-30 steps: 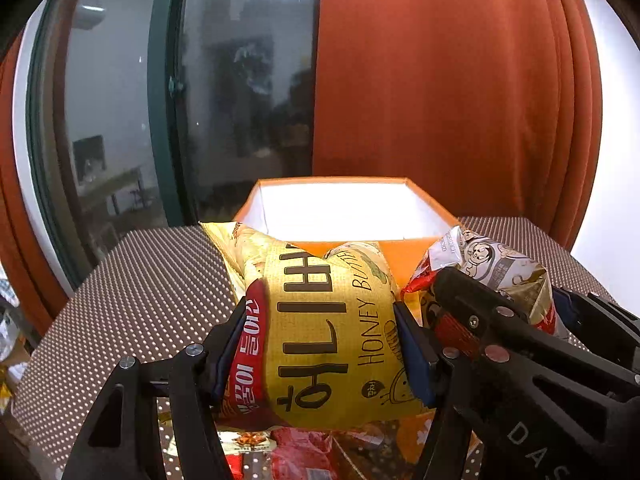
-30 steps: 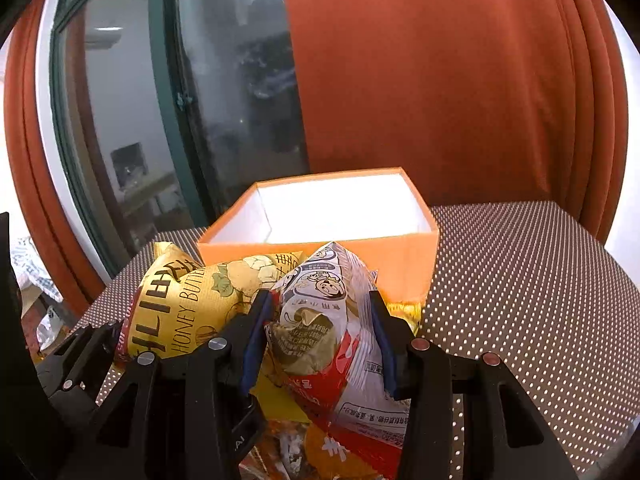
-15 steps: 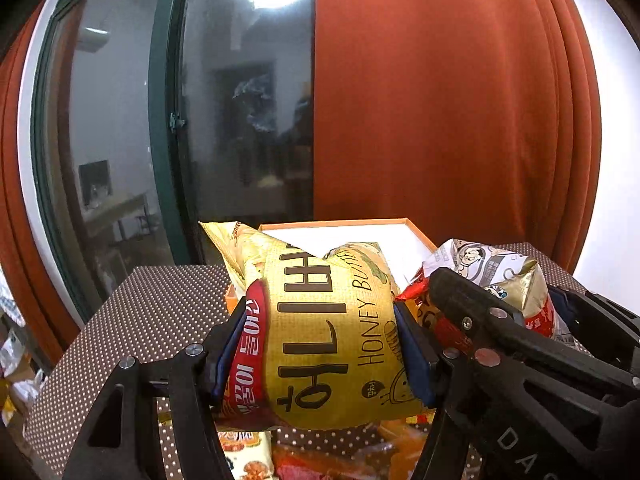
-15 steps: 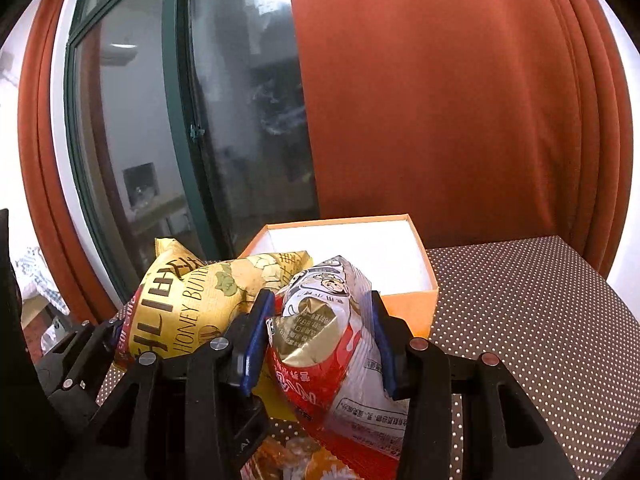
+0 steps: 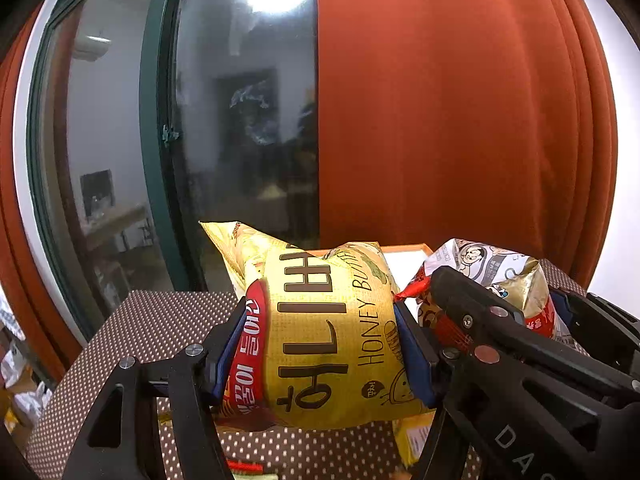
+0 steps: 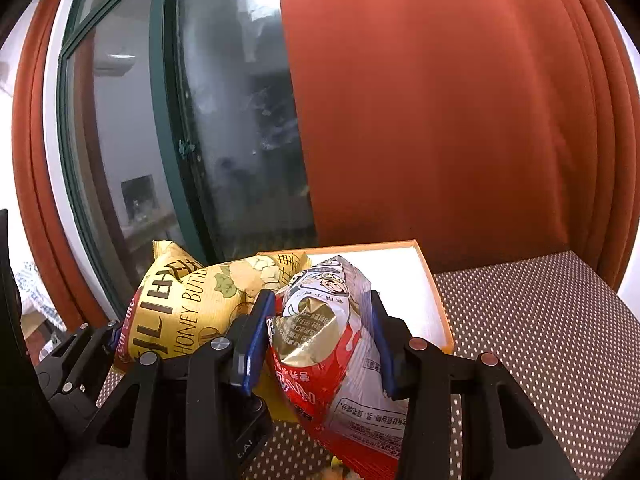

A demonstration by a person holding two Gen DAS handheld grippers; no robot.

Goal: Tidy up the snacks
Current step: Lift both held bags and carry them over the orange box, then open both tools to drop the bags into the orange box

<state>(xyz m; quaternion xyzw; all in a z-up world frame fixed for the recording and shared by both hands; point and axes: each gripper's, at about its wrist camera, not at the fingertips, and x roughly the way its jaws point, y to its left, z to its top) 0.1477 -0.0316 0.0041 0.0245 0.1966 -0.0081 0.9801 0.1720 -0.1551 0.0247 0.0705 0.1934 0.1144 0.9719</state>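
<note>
My left gripper [image 5: 320,344] is shut on a yellow Honey Butter chip bag [image 5: 332,344], its blue pads pressing both sides, lifted above the dotted table [image 5: 152,320]. My right gripper [image 6: 320,340] is shut on a red, white and gold snack bag [image 6: 324,344], also held in the air. Each gripper shows in the other's view: the right gripper [image 5: 492,300] with its red, white and gold snack bag [image 5: 504,276] sits right of the yellow bag, and the yellow Honey Butter chip bag [image 6: 188,304] is at the left. An orange box [image 6: 436,304] with a white inside stands just behind both bags.
The brown dotted tablecloth [image 6: 540,320] stretches to the right of the box. An orange curtain [image 5: 440,120] and a dark glass door [image 5: 224,140] stand behind the table. Bits of other snack packets [image 5: 244,468] lie on the table below the held bags.
Both grippers have risen with their bags and moved toward the box. The box now sits lower in both views, mostly hidden behind the bags, and fewer packets show on the table below.
</note>
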